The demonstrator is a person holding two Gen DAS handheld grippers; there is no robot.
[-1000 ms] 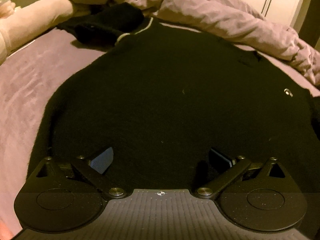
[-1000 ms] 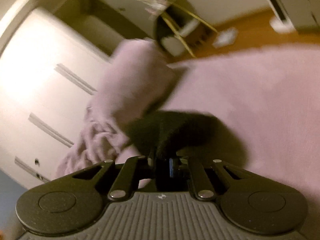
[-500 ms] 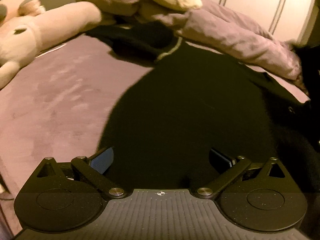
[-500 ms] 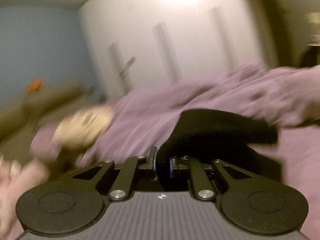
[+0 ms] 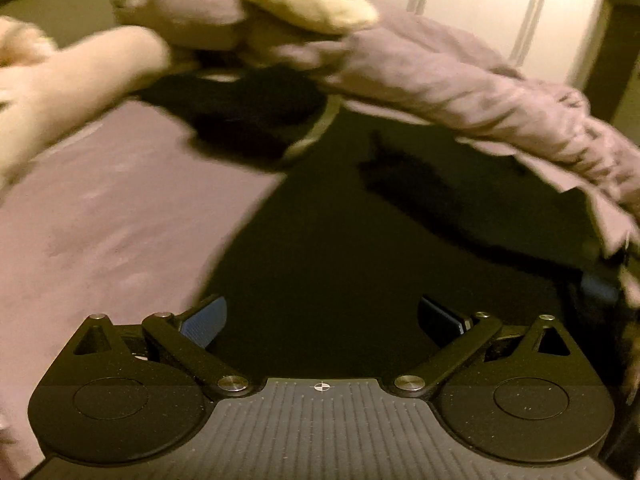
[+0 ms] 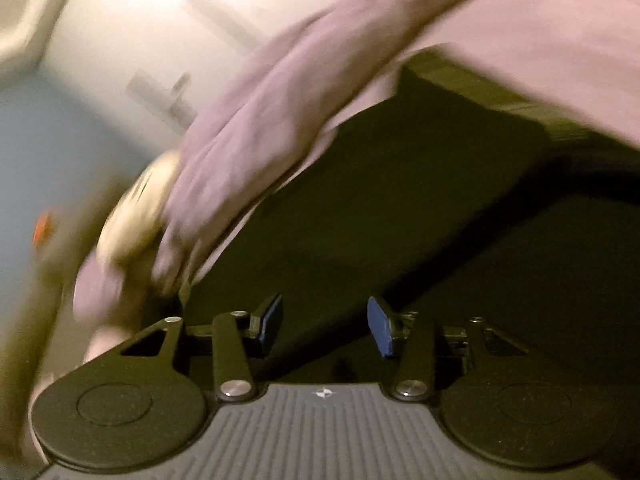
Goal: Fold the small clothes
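Note:
A black sweater lies spread on the purple bed cover. One sleeve with a pale cuff stripe lies folded toward the far left. Another dark fold lies across the body. My left gripper is open and empty, low over the sweater's near part. My right gripper is open and empty above the black sweater; that view is blurred by motion.
A crumpled purple duvet runs along the far right side of the sweater and also shows in the right wrist view. Plush toys and a beige cushion lie at the far left. White wardrobe doors stand behind.
My right gripper carried the black sleeve across over the sweater, then opened and let it go. My left gripper stayed open and tilted up toward the far side of the bed.

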